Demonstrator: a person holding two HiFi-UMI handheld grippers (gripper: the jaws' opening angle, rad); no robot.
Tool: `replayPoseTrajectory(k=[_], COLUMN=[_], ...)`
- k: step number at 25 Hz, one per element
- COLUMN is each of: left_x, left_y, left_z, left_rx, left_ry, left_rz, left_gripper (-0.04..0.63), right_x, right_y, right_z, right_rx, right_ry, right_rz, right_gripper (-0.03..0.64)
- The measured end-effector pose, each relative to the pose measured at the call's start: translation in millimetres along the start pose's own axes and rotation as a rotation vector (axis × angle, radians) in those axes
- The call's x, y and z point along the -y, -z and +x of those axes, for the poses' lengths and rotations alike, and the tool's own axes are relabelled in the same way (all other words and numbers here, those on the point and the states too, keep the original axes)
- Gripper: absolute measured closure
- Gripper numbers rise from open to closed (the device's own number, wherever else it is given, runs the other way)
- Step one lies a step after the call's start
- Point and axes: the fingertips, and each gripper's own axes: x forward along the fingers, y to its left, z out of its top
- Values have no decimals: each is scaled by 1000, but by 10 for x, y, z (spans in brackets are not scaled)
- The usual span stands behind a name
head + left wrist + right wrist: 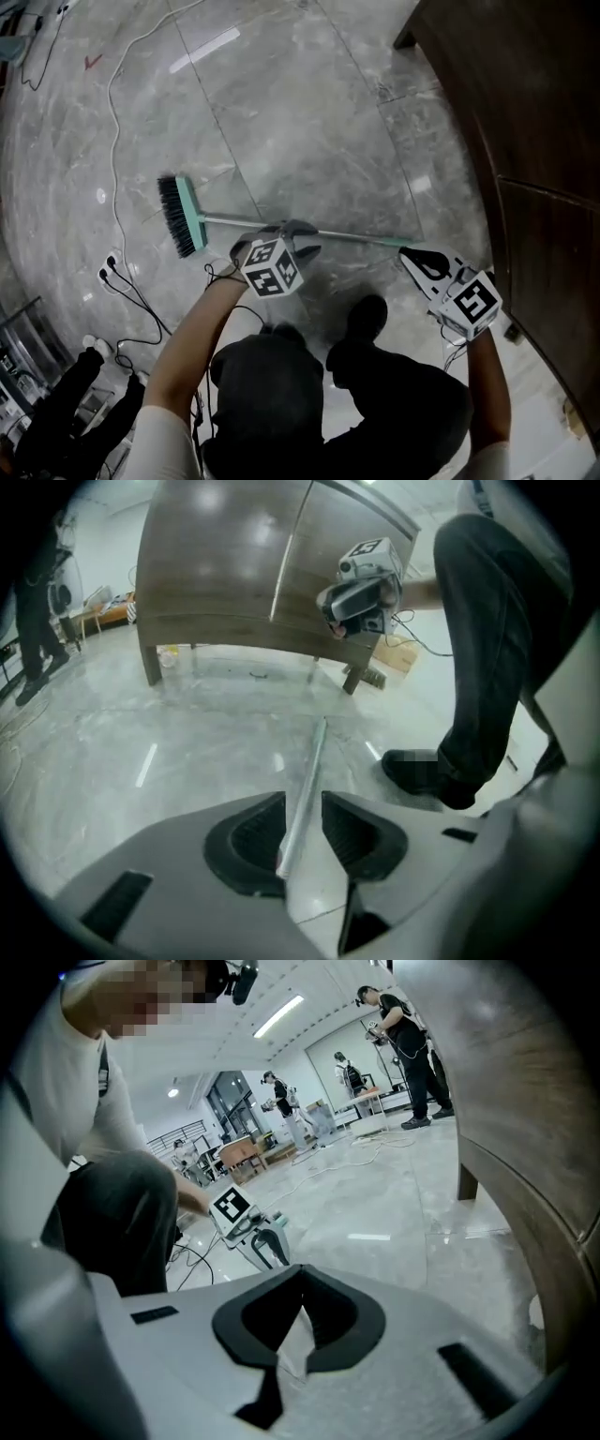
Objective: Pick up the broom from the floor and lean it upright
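Observation:
The broom lies flat on the grey marble floor, its green head with black bristles [187,217] to the left and its thin metal handle [356,236] running right. My left gripper [292,236] is down at the middle of the handle. In the left gripper view the handle [309,771] runs between the two pads, with a gap beside it, so that gripper [302,808] is open around it. My right gripper [419,260] hovers by the handle's far end. In its own view its jaw tips [302,1277] meet with nothing between them.
A dark wooden cabinet [525,112] stands along the right, on legs [150,663]. A white cable [115,141] and black cables with plugs [122,277] lie on the floor at the left. The person's shoes [367,317] stand just behind the handle. Other people stand far off [408,1040].

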Motion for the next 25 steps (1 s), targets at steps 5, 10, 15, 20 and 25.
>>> replayPoseTrajectory(k=[5, 10, 15, 20, 25], left_x=[-125, -122, -87, -99, -239], left_y=[402, 752, 866, 832, 687], left_z=[442, 764, 920, 913, 808], left_rx=[-60, -137, -138, -109, -78], left_ry=[15, 54, 28, 31, 5], left_rz=[108, 241, 315, 272, 220], left_gripper=[478, 468, 509, 515, 515], right_x=[66, 116, 105, 70, 39], right_y=[209, 531, 598, 615, 389], right_z=[252, 317, 298, 229, 192], right_rx=[9, 25, 36, 21, 49], right_ry=[-3, 10, 38, 43, 41], right_rz=[-10, 44, 49, 38, 55], right_gripper=[615, 615, 615, 616, 616])
